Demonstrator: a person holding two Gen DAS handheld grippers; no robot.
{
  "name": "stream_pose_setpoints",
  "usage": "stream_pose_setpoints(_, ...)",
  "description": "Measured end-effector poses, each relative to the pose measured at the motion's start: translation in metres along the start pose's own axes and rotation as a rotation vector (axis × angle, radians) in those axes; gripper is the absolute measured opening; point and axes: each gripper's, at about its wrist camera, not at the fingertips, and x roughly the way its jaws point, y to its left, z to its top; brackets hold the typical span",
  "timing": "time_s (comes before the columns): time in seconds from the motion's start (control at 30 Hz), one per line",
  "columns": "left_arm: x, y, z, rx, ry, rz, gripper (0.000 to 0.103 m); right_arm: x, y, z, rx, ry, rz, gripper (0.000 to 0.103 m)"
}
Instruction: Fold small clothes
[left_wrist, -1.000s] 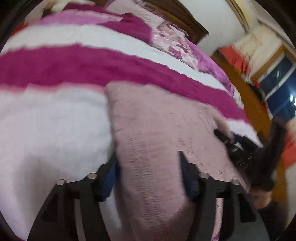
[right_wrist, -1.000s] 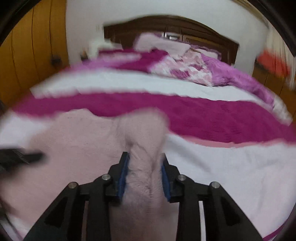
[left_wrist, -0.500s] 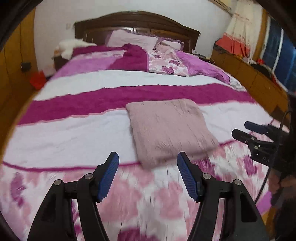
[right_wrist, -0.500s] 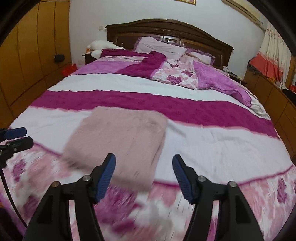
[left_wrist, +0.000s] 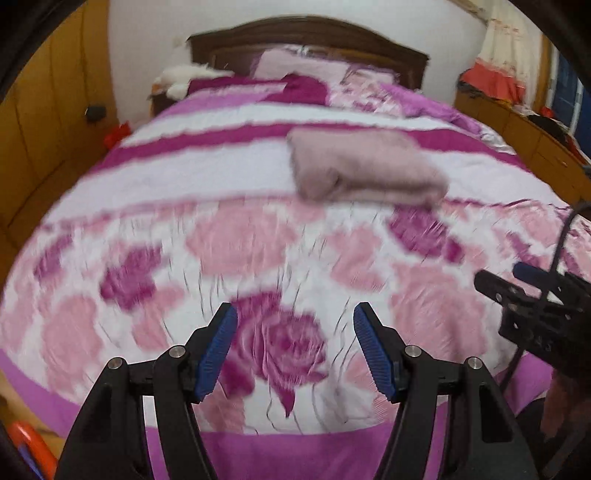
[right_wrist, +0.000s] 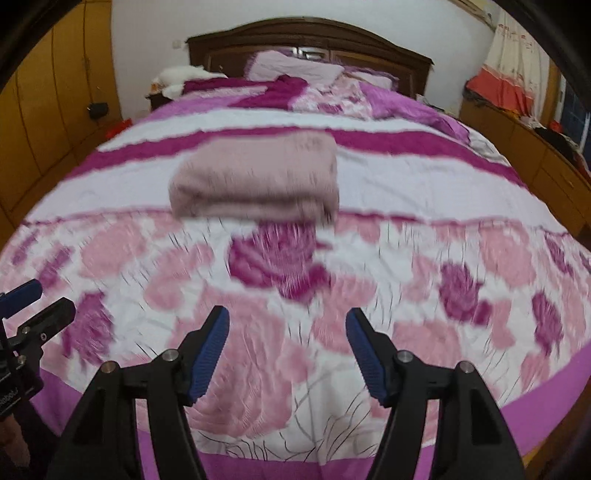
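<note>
Pink knit garment: folded into a thick rectangular bundle, lying on the bedspread across the white band, near edge at the line where the rose print begins.

Left gripper: jaws spread, nothing between them but flowered fabric well below. Right gripper: jaws parted too, having just been opening, now empty. Both well apart from the bundle, hanging over the foot of the bed. Each visible in the other's view, at the edge of the frame.

Beyond the grippers: rose-printed cover, then the bundle, then magenta stripe, rumpled purple quilt, pillow, dark wooden headboard. Wooden wardrobes at the left, low cabinet with clothes at the right.

Handling, by judgement: soft, light, limp, slightly fuzzy knit; no risk of breakage, little slip against ribbed pads. Layers likely to slide apart or sag open if lifted by one corner. Best taken at the two near corners of the folded edge, pinching through all layers together, or at both short ends for carrying flat. Fold looks finished; blurred frames leave the exact number of layers unclear.
</note>
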Motion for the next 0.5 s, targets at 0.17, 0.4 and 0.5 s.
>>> stream_pose_setpoints(0.17, 0.029, 0.012, -0.031, -0.075, 0.087, -0.007, 0.043, 0.033, 0.001, -0.043, 0.003, 0.078, -0.005, 0.069)
stream_pose_setpoints(0.4, 0.033, 0.002, -0.047, 0.041, 0.006, 0.032, 0.049, 0.04, 0.005, -0.069, -0.057, -0.02, -0.038, 0.081)
stream_pose_setpoints(0.5, 0.034, 0.0, -0.05, 0.053, -0.022, 0.051, 0.052, 0.043, 0.004, -0.072, -0.064, -0.028, -0.03, 0.082)
